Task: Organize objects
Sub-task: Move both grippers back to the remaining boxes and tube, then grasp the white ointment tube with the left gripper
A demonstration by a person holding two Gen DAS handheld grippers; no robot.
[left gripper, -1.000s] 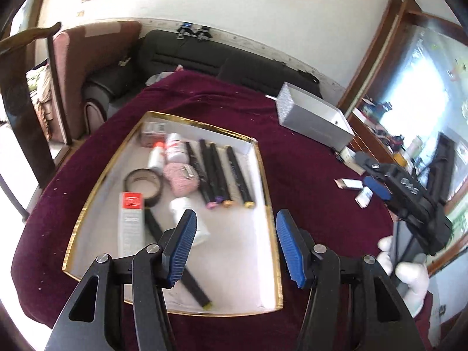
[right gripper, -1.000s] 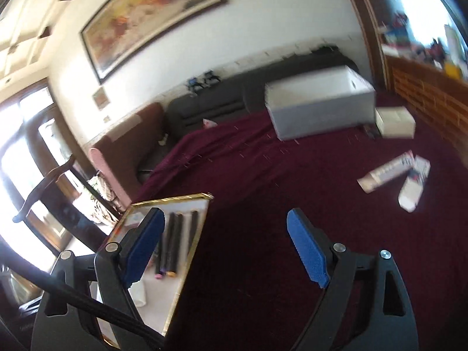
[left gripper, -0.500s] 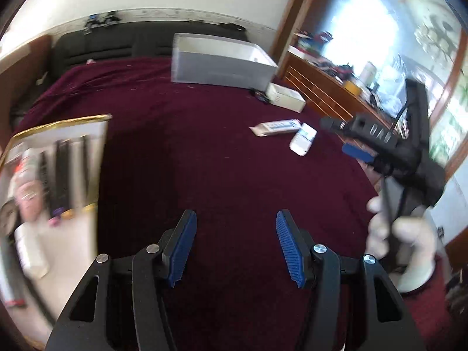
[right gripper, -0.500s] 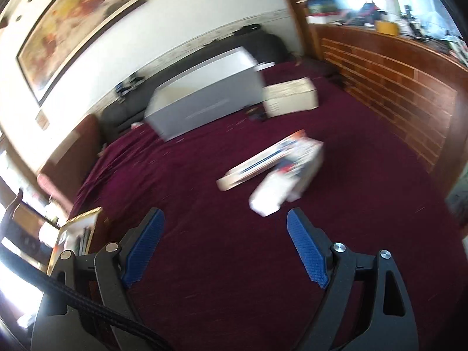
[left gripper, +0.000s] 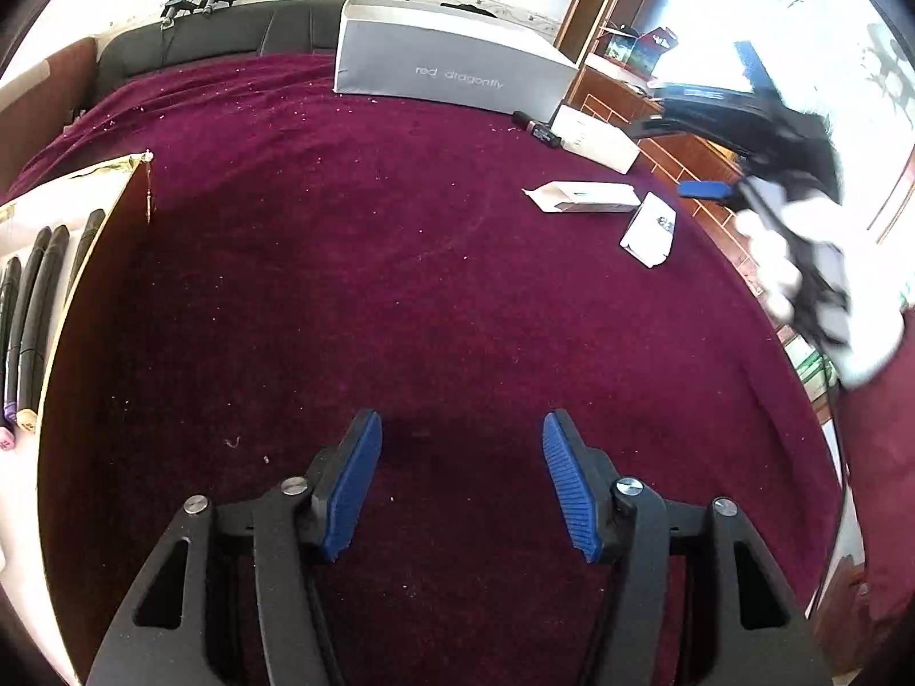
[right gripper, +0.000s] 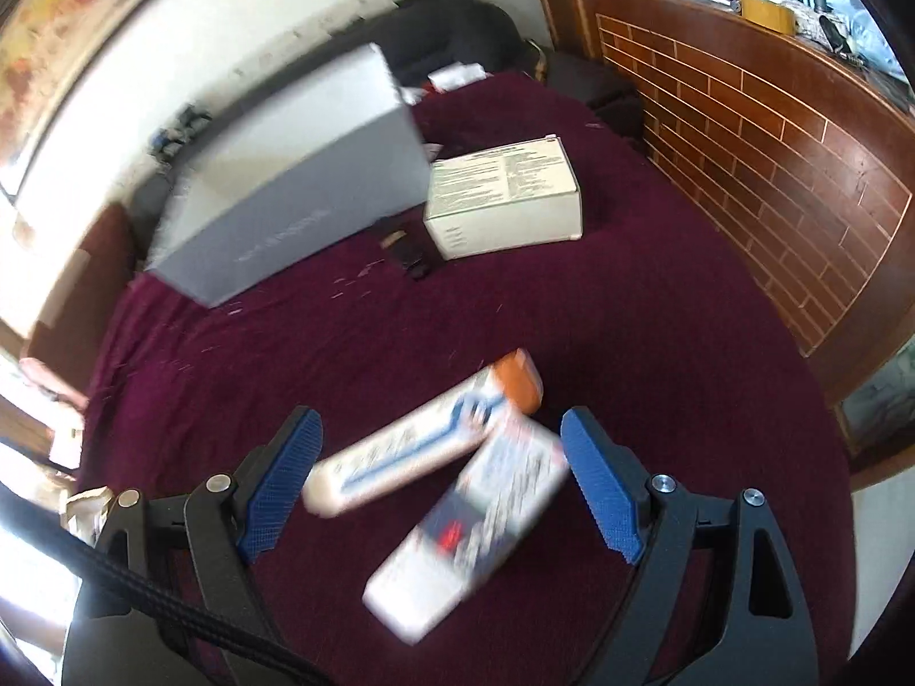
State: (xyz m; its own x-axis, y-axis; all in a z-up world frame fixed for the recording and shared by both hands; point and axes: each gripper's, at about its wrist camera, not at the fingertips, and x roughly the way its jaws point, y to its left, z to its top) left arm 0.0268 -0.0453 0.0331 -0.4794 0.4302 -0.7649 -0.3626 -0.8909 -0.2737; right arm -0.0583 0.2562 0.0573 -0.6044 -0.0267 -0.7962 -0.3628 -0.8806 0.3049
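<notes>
Two small cartons lie on the maroon tablecloth: a long one with an orange end (right gripper: 423,440) and a shorter white one (right gripper: 474,526). In the left wrist view they show as the long carton (left gripper: 583,197) and the shorter carton (left gripper: 649,231) at the right. My right gripper (right gripper: 440,486) is open just above both, its jaws on either side of them, touching neither. It also shows in the left wrist view (left gripper: 709,188). My left gripper (left gripper: 460,483) is open and empty over bare cloth. The gold-rimmed tray (left gripper: 86,251) holds dark markers (left gripper: 40,286) at the left edge.
A grey shoebox (left gripper: 452,68) stands at the back of the table, also in the right wrist view (right gripper: 297,183). A white printed box (right gripper: 503,200) and a small dark object (right gripper: 409,254) lie beside it. A brick-patterned wooden counter (right gripper: 772,160) borders the right.
Both grippers swung right, away from the tray. The right gripper closed in on the two cartons, which now lie between its open jaws. The tray slid to the left edge.
</notes>
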